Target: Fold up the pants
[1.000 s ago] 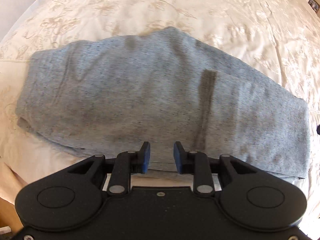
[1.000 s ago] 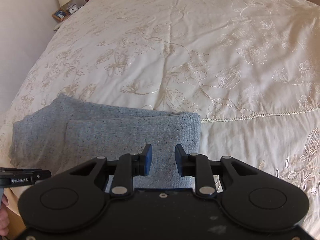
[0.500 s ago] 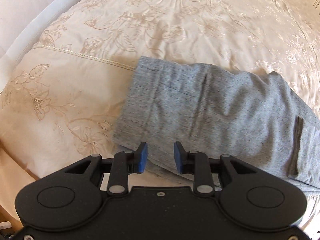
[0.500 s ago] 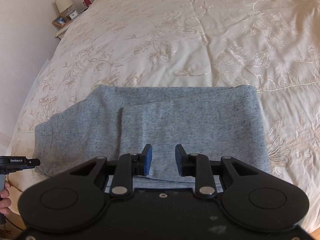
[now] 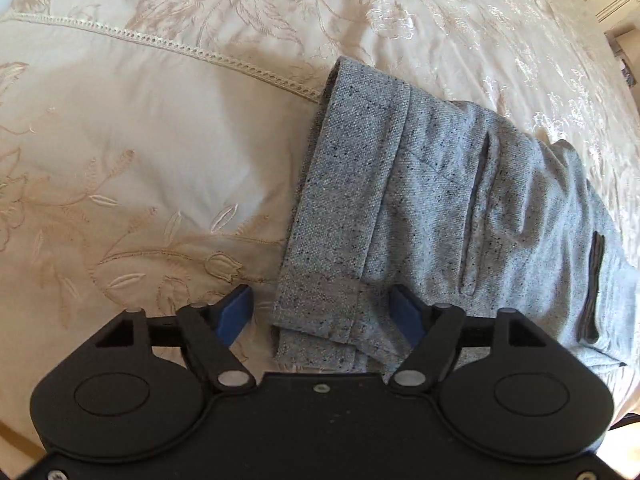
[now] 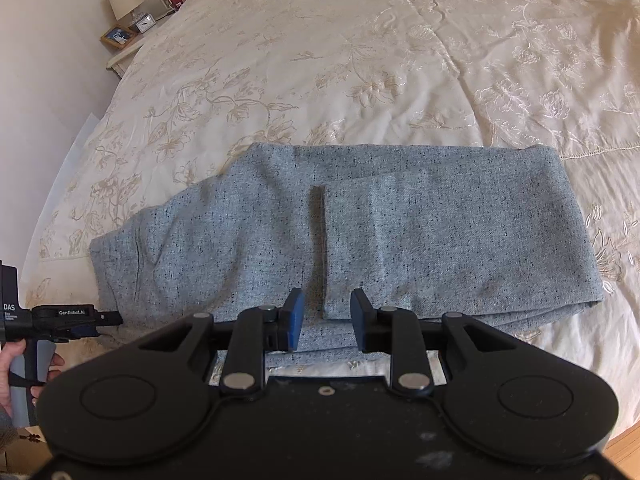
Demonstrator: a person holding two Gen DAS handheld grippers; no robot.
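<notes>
One pair of speckled grey woven pants [image 6: 400, 232], folded, lies on the cream embroidered bedspread [image 6: 360, 60]. Left gripper [image 5: 322, 312] fingers are opening wide astride the pants' corner, gripping nothing. Right gripper [image 6: 326, 320] fingers stand apart, empty, over the pants' near edge.

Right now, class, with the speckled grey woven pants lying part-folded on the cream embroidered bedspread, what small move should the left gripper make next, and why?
Probably lower the left gripper and close on the waistband corner of the speckled grey woven pants. Its jaws are opening, the corner lies between them ungripped, and the pants lie only part-folded on the cream embroidered bedspread.
</notes>
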